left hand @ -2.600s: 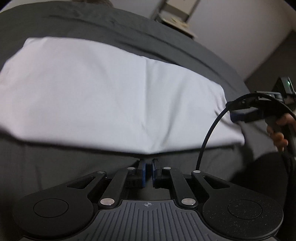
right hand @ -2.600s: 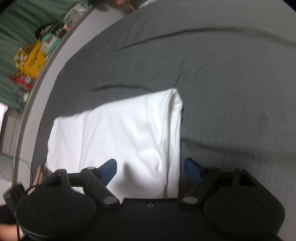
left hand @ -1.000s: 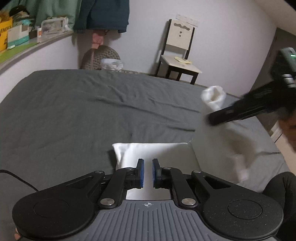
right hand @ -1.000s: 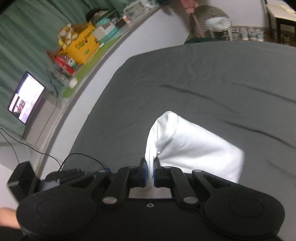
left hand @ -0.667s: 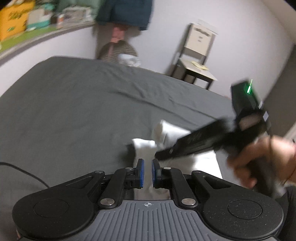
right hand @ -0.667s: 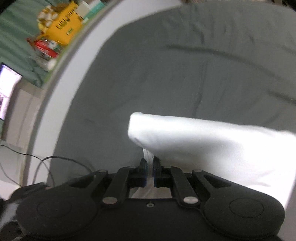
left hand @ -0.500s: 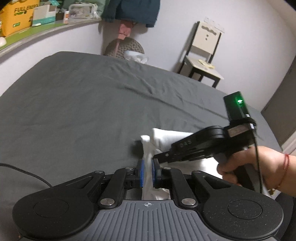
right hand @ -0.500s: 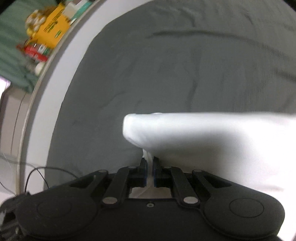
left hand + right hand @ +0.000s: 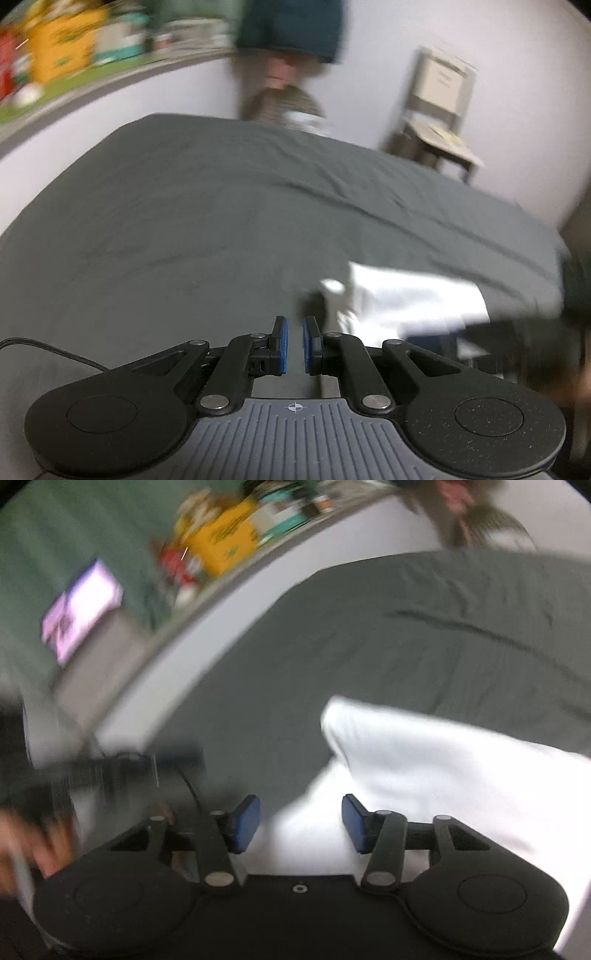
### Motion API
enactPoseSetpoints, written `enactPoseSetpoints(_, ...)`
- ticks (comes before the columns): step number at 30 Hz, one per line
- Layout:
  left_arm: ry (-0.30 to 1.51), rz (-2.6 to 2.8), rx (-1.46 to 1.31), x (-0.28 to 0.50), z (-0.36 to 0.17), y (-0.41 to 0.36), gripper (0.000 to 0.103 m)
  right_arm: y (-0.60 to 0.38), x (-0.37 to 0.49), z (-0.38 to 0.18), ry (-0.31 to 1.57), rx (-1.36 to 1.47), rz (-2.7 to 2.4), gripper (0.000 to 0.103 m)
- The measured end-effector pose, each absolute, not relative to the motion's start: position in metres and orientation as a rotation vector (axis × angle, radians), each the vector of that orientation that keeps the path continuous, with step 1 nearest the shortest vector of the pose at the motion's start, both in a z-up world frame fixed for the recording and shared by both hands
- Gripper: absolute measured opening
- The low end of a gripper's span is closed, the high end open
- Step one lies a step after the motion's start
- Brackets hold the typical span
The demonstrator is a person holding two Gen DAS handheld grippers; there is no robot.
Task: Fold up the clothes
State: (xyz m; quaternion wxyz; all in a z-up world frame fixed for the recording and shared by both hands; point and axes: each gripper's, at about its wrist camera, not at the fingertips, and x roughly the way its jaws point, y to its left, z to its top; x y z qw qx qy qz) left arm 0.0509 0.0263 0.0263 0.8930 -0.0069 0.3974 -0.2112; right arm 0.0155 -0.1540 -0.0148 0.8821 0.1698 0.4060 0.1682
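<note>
A folded white garment (image 9: 406, 295) lies on the dark grey bed sheet (image 9: 221, 221). In the left wrist view it sits just right of my left gripper (image 9: 294, 345), whose blue pads are close together with only sheet showing between them. In the right wrist view my right gripper (image 9: 301, 821) stands open over the near edge of the white garment (image 9: 443, 768), with nothing pinched. The right gripper's body (image 9: 517, 332) shows as a dark blur beside the cloth. Both views are motion-blurred.
A chair (image 9: 439, 122) stands by the far wall past the bed. A ledge with a yellow box (image 9: 225, 542) and a lit screen (image 9: 79, 609) runs along the bed's left side. A hand (image 9: 37, 842) and a black cable (image 9: 48, 349) are at the near left.
The right gripper carried one end of the garment over onto the other end and has opened, letting go. The left gripper has come off the cloth and shifted left.
</note>
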Motion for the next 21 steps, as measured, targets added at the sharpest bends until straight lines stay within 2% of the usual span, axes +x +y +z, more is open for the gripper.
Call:
enactPoseSetpoints(5, 0.85, -0.495, -0.005, 0.055, 0.013, 0.018, 0.008, -0.106, -0.028, -0.038, 0.829, 0.04, 0.398, 0.045)
enactPoseSetpoints(8, 0.798, -0.644, 0.094, 0.037, 0.009, 0.004, 0.008, -0.094, -0.04, -0.032, 0.807, -0.064, 0.451, 0.046)
enactPoseSetpoints(12, 0.677, -0.767, 0.297, 0.016, 0.004, -0.018, 0.008, -0.136, -0.028, -0.008, 0.766, 0.138, 0.397, 0.044)
enactPoseSetpoints(16, 0.624, -0.897, 0.352, 0.005, -0.004, -0.031, 0.008, -0.184, -0.008, 0.004, 0.734, 0.219, 0.27, 0.042)
enactPoseSetpoints(18, 0.62, -0.952, 0.367, 0.002, -0.01, -0.038, 0.008, -0.195, 0.008, 0.004, 0.754, 0.254, 0.252, 0.031)
enactPoseSetpoints(21, 0.649, -0.951, 0.421, 0.007, -0.029, -0.05, 0.008, -0.189, 0.029, 0.002, 0.828, 0.222, 0.264, 0.025)
